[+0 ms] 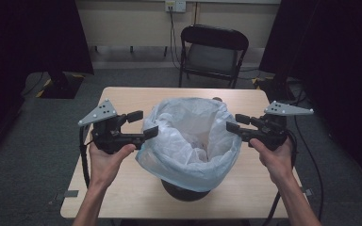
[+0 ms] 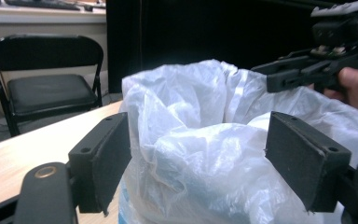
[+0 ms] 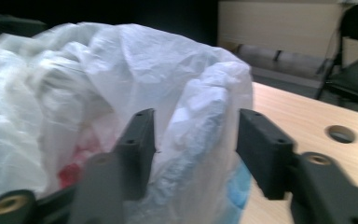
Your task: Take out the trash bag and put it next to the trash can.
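Both grippers flank a white plastic bag (image 1: 188, 136) lining a dark bin (image 1: 186, 190) on the table (image 1: 122, 96). Left gripper (image 1: 143, 126) has its jaws spread, the bag's rim between them but not pinched. Right gripper (image 1: 234, 122) likewise straddles the opposite rim with jaws apart.

bag (image 1: 188, 136) in bin (image 1: 185, 192), mid-table (image 1: 122, 96) | left tongs (image 1: 143, 124) left of bag | right tongs (image 1: 234, 122) right | chair (image 1: 212, 52) behind table
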Demonstrator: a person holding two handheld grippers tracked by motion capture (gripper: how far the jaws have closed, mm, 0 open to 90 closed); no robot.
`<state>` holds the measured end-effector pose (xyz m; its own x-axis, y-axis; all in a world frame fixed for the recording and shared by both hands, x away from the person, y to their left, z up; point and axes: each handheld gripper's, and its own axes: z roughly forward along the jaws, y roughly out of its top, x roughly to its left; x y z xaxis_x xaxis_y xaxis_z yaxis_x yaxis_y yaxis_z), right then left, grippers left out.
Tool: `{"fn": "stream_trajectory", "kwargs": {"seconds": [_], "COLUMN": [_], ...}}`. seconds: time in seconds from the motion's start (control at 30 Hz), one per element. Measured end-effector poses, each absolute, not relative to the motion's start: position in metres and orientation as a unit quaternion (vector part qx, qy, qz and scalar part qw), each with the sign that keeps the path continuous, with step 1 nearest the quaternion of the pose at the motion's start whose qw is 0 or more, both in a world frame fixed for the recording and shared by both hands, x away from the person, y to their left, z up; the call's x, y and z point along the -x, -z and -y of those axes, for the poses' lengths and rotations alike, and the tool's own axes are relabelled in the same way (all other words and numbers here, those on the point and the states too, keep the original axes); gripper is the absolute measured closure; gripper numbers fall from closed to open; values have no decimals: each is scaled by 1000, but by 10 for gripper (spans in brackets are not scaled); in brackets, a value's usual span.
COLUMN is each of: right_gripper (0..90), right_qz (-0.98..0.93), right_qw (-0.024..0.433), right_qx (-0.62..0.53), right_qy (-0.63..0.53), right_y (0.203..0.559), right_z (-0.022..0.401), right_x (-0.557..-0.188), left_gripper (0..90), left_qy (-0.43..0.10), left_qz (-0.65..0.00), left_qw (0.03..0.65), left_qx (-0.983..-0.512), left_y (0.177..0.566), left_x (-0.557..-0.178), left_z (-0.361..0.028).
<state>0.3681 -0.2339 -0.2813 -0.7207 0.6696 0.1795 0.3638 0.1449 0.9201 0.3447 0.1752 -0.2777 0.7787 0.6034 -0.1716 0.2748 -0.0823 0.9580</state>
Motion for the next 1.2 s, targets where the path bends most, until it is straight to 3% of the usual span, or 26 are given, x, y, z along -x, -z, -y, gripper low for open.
{"fn": "stream_trajectory", "kwargs": {"seconds": [0.07,0.1,0.17,0.23,0.37,0.4,0.47,0.53,0.67,1.0,1.2], "right_gripper": [684,765,797,899,900,900,900,900,900,900,900], "right_qz": [-744,-742,-742,-739,-740,-736,-735,-726,-716,-714,-718], "right_qw": [158,174,179,185,165,155,153,141,137,123,83], "right_qx": [-351,-356,-357,-357,-346,-345,-342,-339,-329,-282,-276], "right_qy": [-546,-541,-538,-541,-553,-562,-565,-581,-599,-629,-634], "right_y": [277,273,271,268,265,264,263,259,251,223,235], "right_z": [233,232,231,232,233,232,231,231,225,201,199], "right_x": [-368,-368,-369,-370,-371,-372,-372,-373,-373,-366,-366], "left_gripper": [244,302,328,374,493,580,613,726,851,894,895], "left_qy": [-143,-143,-143,-145,-165,-173,-182,-181,-193,-181,-139], "left_qz": [-306,-306,-308,-310,-313,-316,-316,-309,-299,-239,-223], "left_qw": [599,598,595,586,572,572,573,582,586,622,639], "left_qx": [-726,-727,-729,-734,-740,-737,-734,-730,-728,-724,-723], "left_y": [280,281,282,282,281,280,279,278,274,249,254], "left_x": [-347,-347,-349,-349,-347,-346,-345,-344,-341,-329,-333], "left_z": [-173,-173,-172,-171,-170,-170,-172,-175,-173,-151,-143]}}
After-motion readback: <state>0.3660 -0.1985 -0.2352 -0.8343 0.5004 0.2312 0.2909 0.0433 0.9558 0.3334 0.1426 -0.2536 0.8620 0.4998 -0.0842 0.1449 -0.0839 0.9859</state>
